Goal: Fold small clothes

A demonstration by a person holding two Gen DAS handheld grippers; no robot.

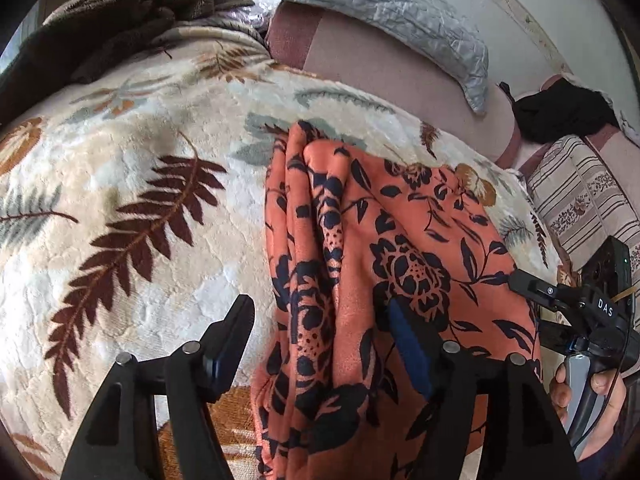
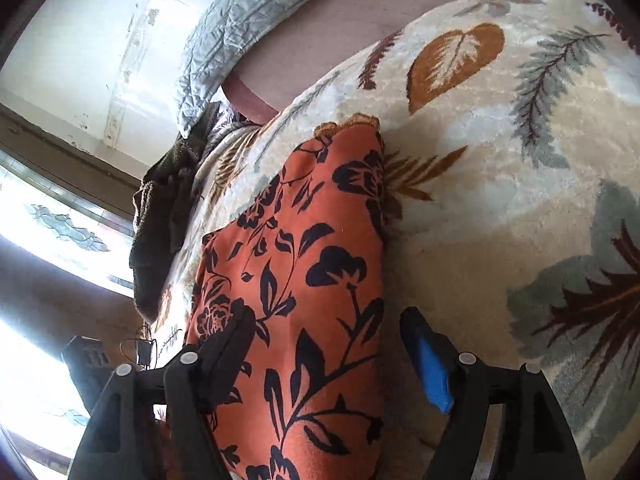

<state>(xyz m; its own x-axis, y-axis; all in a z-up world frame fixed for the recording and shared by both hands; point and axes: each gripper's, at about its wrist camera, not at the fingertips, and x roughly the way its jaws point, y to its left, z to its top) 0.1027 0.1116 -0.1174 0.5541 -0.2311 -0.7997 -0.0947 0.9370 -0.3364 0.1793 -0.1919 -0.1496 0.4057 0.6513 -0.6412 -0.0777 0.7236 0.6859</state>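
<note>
An orange garment with a dark floral print [image 1: 384, 248] lies folded in a long strip on a cream leaf-patterned blanket [image 1: 132, 168]. Its left edge is bunched in ridges. My left gripper [image 1: 320, 312] is open, its fingers straddling the garment's near left part. My right gripper [image 2: 326, 324] is open over the garment [image 2: 304, 264], its left finger above the cloth and its right finger [image 2: 428, 364] over the blanket [image 2: 500, 168]. The right gripper's body also shows in the left wrist view [image 1: 568, 300] at the garment's right edge.
A dark brown fleece [image 1: 120, 12] is heaped at the blanket's far left. A grey quilted pillow [image 1: 380, 8] lies on the pink sheet [image 1: 400, 80] beyond. A black item [image 1: 560, 112] and striped cushion [image 1: 580, 192] sit at the right. A bright window [image 2: 48, 220] is on the left.
</note>
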